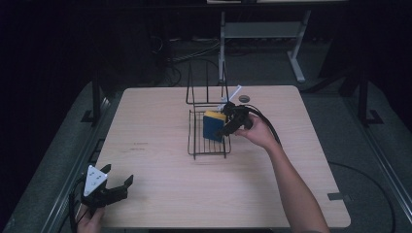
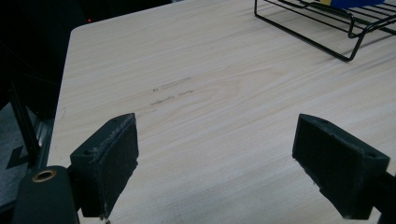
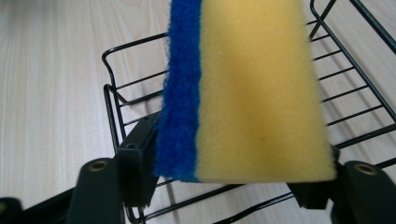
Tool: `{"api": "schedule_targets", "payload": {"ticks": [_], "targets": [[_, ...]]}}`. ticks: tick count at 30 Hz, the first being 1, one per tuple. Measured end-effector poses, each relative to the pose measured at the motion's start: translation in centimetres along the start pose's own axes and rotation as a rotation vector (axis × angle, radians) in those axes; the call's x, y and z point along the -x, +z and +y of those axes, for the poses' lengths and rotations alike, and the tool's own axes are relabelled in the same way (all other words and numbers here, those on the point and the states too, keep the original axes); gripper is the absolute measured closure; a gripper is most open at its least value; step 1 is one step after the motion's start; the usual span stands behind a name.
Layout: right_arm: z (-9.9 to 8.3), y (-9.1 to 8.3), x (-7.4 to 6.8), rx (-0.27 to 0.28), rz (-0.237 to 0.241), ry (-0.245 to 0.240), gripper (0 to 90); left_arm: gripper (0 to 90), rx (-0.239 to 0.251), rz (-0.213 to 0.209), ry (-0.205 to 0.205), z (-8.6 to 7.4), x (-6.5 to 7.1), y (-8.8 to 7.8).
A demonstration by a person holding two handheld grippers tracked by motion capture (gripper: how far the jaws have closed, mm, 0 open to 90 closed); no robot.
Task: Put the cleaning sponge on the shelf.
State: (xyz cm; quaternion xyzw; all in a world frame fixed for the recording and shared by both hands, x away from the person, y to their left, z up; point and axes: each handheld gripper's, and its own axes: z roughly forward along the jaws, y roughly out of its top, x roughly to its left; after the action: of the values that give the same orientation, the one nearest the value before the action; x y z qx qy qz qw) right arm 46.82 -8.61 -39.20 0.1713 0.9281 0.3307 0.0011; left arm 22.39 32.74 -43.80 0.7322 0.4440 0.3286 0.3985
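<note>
We log the right claw [image 1: 228,125] clamped on a yellow-and-blue sponge [image 3: 243,88] above the wire rack [image 1: 194,141], not yet released; left claw [image 2: 229,168] apart, idle.

1. The high view looks forward and down from above the person's side, far enough to show the whole table [image 1: 160,194] with the wire rack [image 1: 208,141] near its middle.
2. The left gripper view sits low over the table [image 2: 210,107], well apart from the rack [image 2: 327,28], and faces toward it; the rack is at its top right corner.
3. The right gripper view is very near the rack [image 3: 116,93], looking down into it from above, past a sponge [image 3: 243,88].
4. All three views share the rack and the wood around it.
</note>
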Motion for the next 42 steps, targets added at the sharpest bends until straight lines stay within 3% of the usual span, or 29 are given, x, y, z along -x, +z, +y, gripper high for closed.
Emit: {"api": "schedule_targets", "payload": {"ticks": [15,22,42], "targets": [[-1.3,-1.0,-0.2,0.015,-0.004,0.03,27.0,13.9,-0.003,-0.002,0.002,0.0,0.2,0.1],[-1.9,-1.7,-0.6,0.029,0.001,0.018,26.4,13.9,-0.004,-0.001,0.003,0.0,0.3,0.1],[-4.0,-3.3,-1.4,0.047,-0.01,0.044,25.6,13.9,-0.008,-0.002,0.007,-0.1,0.5,0.1]]}}
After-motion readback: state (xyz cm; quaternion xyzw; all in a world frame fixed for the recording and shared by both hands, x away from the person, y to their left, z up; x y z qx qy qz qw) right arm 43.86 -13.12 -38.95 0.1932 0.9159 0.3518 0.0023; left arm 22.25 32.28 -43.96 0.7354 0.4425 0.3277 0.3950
